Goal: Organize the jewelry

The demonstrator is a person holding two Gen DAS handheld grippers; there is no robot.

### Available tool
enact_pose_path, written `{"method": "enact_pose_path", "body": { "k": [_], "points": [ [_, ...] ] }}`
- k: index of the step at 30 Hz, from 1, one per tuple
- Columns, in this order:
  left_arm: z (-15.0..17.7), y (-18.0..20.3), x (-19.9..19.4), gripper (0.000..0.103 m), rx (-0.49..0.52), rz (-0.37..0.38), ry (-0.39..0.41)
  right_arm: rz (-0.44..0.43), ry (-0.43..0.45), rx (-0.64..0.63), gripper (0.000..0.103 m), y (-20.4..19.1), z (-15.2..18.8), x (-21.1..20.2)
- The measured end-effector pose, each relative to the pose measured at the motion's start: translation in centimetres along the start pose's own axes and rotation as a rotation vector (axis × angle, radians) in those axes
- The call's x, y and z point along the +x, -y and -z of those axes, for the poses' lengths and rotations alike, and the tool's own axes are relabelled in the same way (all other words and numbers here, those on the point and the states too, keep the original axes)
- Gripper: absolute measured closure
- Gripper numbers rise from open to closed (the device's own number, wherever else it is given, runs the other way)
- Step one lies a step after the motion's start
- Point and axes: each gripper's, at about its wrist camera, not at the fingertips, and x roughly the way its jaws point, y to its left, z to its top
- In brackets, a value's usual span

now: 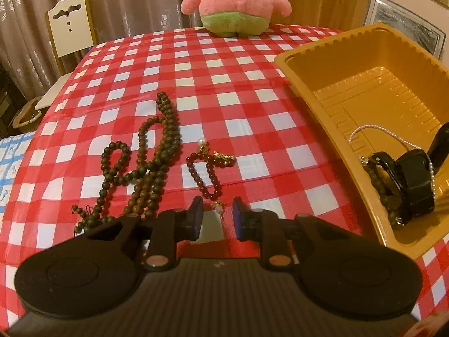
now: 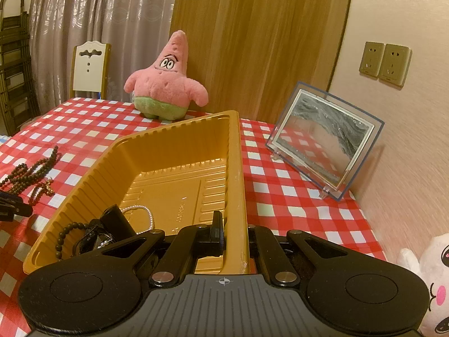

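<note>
A dark red bead bracelet (image 1: 209, 174) with a pearl and a gold charm (image 1: 223, 157) lies on the checked tablecloth. To its left is a long brown bead necklace (image 1: 157, 157). My left gripper (image 1: 217, 213) hovers low over the bracelet's near end, jaws a little apart around a small pale bead, not pressing it. The yellow tray (image 1: 297, 75) holds a pearl chain (image 1: 373, 127), a black strap (image 1: 412, 179) and a dark bead bracelet (image 1: 384, 188). My right gripper (image 2: 234, 230) is shut on the yellow tray's (image 2: 174, 125) right wall, one finger inside and one outside.
A pink star plush (image 2: 165, 92) stands at the table's far edge. A clear picture frame (image 2: 325, 140) leans by the wall at right, and a white plush (image 2: 429, 280) sits at the near right. A white chair (image 1: 70, 25) is beyond the table's left edge.
</note>
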Motion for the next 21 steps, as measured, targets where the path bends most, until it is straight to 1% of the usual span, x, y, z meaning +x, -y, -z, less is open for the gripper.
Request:
{"method": "enact_pose_path", "body": {
  "k": [4,6,7,11,14,18,21],
  "points": [
    [0.0,0.2,0.3,0.089,0.012,-0.006,-0.001,0.0,0.0,-0.001,0.1,0.0,0.0,0.0],
    [0.0,0.3,0.3,0.094,0.025,-0.013,0.003,0.0,0.001,-0.001,0.1,0.0,0.0,0.0],
    [0.0,0.4,0.3,0.095,0.032,-0.015,0.005,0.0,0.0,-0.001,0.1,0.0,0.0,0.0],
    [0.0,0.7,0.2,0.095,0.047,-0.01,0.013,0.0,0.0,-0.001,0.1,0.0,0.0,0.0],
    [-0.2,0.9,-0.6,0.095,0.058,-0.007,0.037,0.0,-0.001,0.0,0.1,0.0,0.0,0.0],
    [-1.1,1.1,-2.6,0.095,0.051,0.036,0.081,0.0,-0.001,-0.001,0.1,0.0,0.0,-0.1],
    [-1.8,1.6,-4.2,0.095,0.05,0.082,0.116,-0.001,0.0,-0.001,0.1,0.1,0.0,0.1]
  ]
}}
